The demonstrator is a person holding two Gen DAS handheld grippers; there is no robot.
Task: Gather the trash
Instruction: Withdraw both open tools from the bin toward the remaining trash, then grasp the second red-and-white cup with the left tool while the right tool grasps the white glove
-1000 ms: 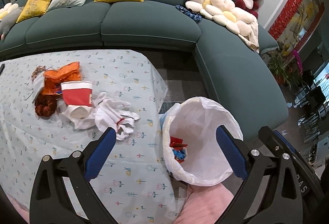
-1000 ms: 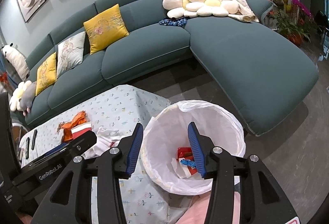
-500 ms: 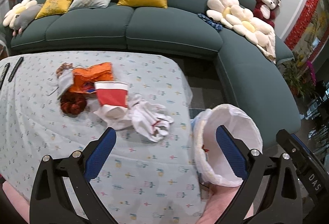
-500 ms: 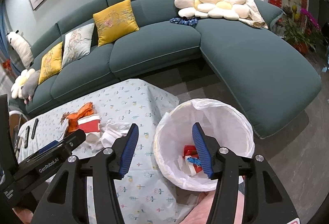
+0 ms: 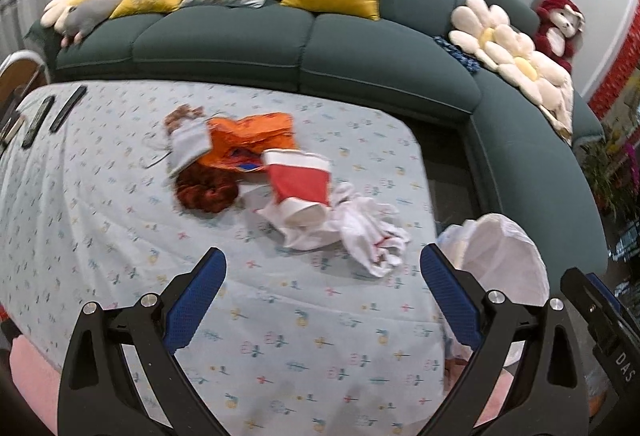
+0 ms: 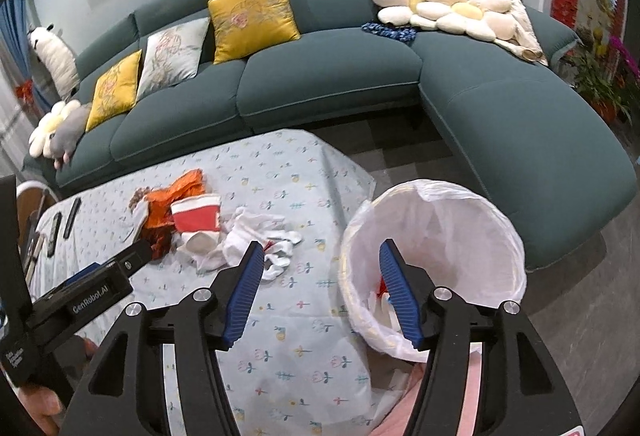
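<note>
Left wrist view: left gripper spread wide, nothing between the blue pads, hanging above the worktop with its flowered cloth. Ahead of the fingers, a heap of trash near the worktop's middle: red-and-white paper cup lying on its side, crumpled white tissue touching it on the right, orange wrapper behind it, grey pouch and dark red scrunchie-like bundle to the left. Two dark remotes at the far left edge. White-lined trash bin just off the worktop's right edge, partly hidden by the right finger. Green sofa beyond.

Right wrist view: right gripper partly spread, jaws having just been opening, nothing held between them. Left finger over the worktop beside the tissue; right finger in front of the bin, with red and white scraps inside. Cup and orange wrapper farther left. Left gripper's black body at lower left.
</note>
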